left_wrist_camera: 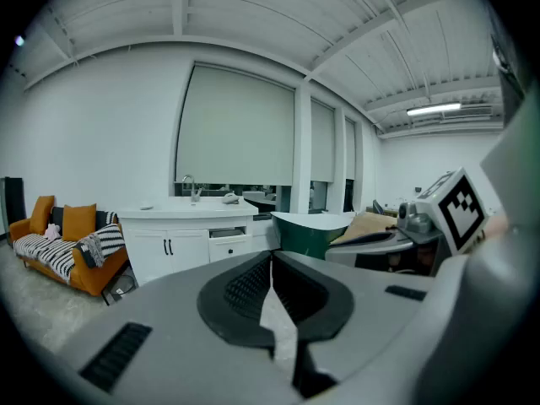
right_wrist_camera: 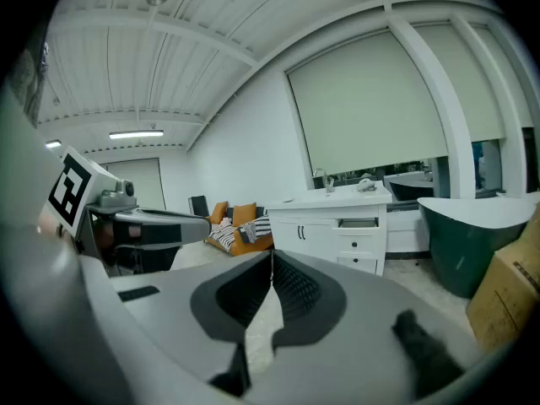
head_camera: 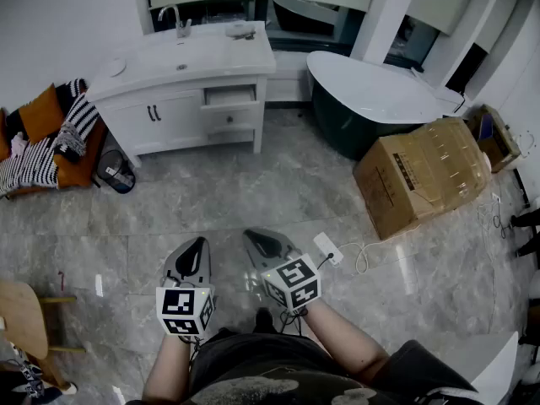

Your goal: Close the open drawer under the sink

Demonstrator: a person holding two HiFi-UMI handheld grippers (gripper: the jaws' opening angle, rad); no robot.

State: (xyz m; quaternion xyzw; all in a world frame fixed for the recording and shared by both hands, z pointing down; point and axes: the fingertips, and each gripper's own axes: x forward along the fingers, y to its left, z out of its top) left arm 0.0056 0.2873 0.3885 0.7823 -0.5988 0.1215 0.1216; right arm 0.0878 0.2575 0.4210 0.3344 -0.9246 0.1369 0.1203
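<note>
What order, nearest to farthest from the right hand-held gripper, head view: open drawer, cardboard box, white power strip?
1. White power strip, on the floor beside the right hand-held gripper.
2. Cardboard box, farther right.
3. Open drawer, far ahead.

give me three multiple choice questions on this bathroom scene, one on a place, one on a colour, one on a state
1. In the head view, the sofa stands on which side of the vanity?
A left
B right
C behind it
2. The bathtub has an outer wall that is:
A dark green
B red
C yellow
3. The vanity's top drawer is:
A flush shut
B pulled out
C on the floor
Answers: 1 A, the sofa sits at the picture's left edge; 2 A, green shows under the white rim; 3 B, its front juts out from the vanity's face.
</note>
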